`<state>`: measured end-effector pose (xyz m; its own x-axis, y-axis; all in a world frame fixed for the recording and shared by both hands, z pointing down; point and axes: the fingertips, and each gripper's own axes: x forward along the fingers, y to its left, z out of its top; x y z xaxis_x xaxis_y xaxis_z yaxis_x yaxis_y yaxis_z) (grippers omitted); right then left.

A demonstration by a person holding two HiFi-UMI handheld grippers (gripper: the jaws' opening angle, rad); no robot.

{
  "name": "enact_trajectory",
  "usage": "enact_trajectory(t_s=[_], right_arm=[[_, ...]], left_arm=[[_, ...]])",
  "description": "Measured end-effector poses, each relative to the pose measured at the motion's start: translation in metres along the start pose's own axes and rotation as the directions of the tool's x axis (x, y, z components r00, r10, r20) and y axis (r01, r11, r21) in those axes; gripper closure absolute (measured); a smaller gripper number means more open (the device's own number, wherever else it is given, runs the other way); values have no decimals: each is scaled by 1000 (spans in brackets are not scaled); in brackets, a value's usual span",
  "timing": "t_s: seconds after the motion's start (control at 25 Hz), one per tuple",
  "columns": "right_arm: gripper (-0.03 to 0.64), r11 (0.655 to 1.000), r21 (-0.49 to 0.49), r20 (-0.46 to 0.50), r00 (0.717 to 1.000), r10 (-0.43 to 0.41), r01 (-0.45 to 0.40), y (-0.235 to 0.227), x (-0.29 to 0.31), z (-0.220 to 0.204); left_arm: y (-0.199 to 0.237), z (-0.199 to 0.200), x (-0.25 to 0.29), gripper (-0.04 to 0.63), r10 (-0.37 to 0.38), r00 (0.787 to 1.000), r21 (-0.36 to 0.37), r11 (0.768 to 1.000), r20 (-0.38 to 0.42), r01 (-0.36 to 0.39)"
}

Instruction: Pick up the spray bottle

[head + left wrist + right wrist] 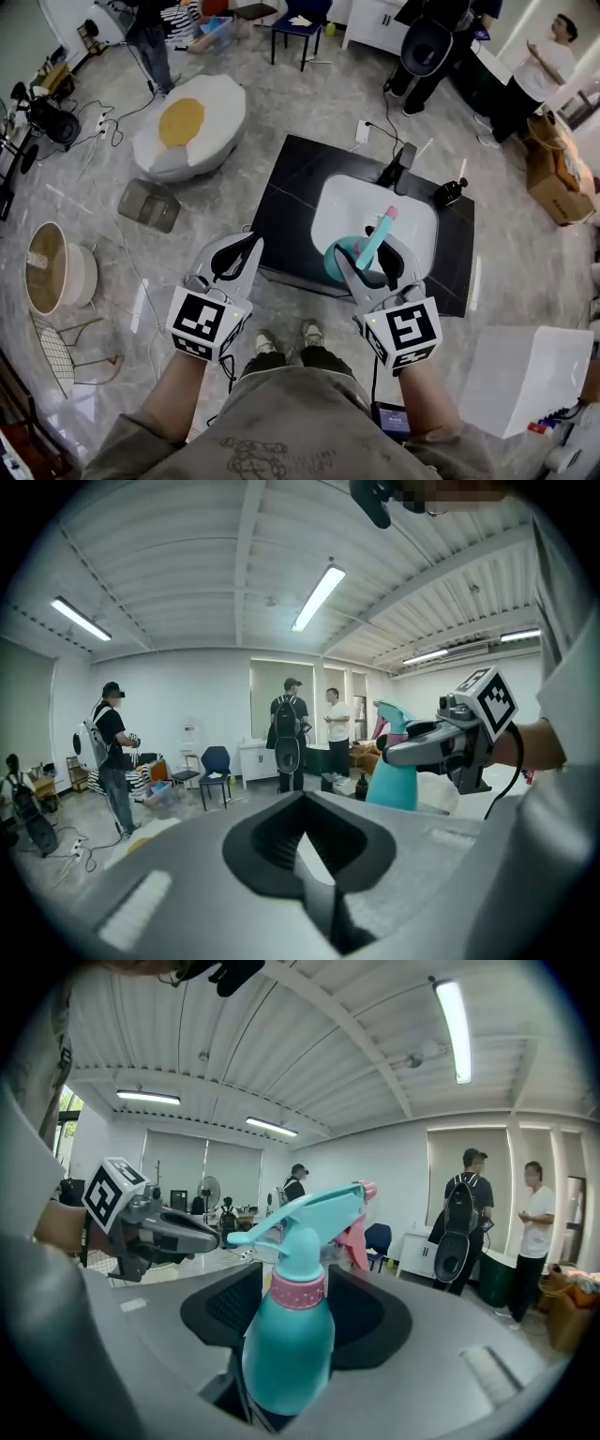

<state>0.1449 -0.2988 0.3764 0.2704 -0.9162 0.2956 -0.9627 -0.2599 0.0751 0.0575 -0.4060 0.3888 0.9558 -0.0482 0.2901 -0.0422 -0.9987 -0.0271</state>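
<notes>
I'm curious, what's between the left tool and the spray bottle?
Nothing: the head view shows a bare gap from the left tool to the spray bottle.

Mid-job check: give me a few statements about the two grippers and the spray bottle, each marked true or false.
1. The right gripper is shut on the spray bottle. True.
2. The left gripper grips the bottle too. False: its jaws are together on nothing, off to the bottle's left.
3. The bottle is teal with a pink collar. True.
4. The bottle lies on its side in the sink. False: it stands upright between the right gripper's jaws, over the sink.
</notes>
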Motion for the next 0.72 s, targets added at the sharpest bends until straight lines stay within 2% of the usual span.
enact_trajectory(t_s=[0.2,0.48,0.72], right_arm=[[368,999,29,-1,999,-37,37,-12,-31,-4],[369,997,29,-35,997,-70,71,-17,-59,-21],[373,999,4,-66,997,-50,50,-8,-76,-29]], left_arm=[[-24,20,10,595,-55,998,35,998,24,54],[-54,25,19,595,-120,993,58,991,14,119],[-74,18,25,595,-154,988,89,984,-7,154]])
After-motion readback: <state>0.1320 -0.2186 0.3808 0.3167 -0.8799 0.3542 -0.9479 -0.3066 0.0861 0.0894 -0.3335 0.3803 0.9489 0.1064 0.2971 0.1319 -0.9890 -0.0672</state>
